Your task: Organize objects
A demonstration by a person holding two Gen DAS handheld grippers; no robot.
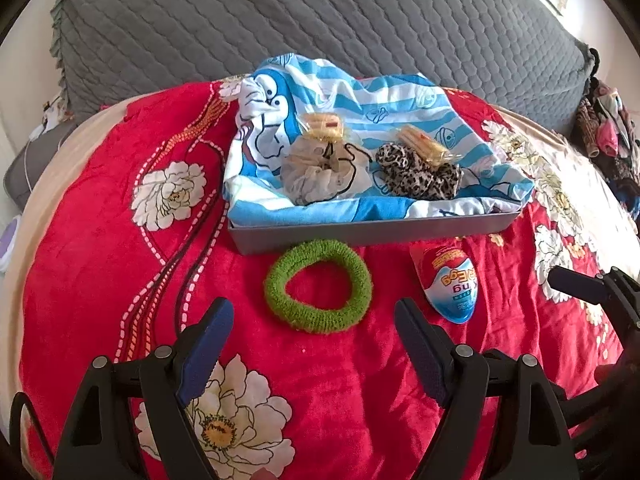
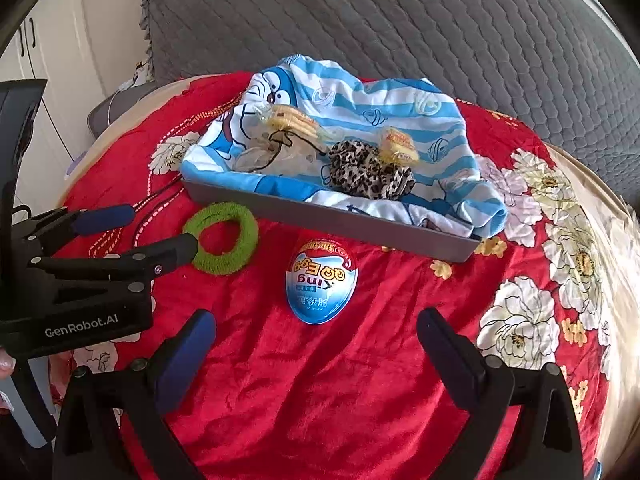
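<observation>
A green fuzzy hair tie [image 1: 318, 286] lies flat on the red flowered blanket, just beyond my left gripper [image 1: 314, 314], which stands open and empty with its fingers either side of the tie's near rim. A blue and white egg-shaped package [image 2: 321, 282] lies right of the tie. My right gripper [image 2: 316, 324] hangs open just short of the egg, nothing between its fingers. Behind both sits a grey tray [image 1: 372, 230] lined with a blue striped cartoon cloth [image 1: 360, 92]. It holds a grey scrunchie [image 1: 324, 174], a leopard scrunchie [image 1: 418, 172] and two wrapped biscuit packs [image 1: 324, 126].
The red flowered blanket [image 1: 100, 240] covers a rounded surface, with a grey quilted cover [image 1: 320, 20] behind it. A heap of clothes [image 1: 608, 128] lies at the far right. White cupboard doors [image 2: 60, 60] stand at the left in the right wrist view.
</observation>
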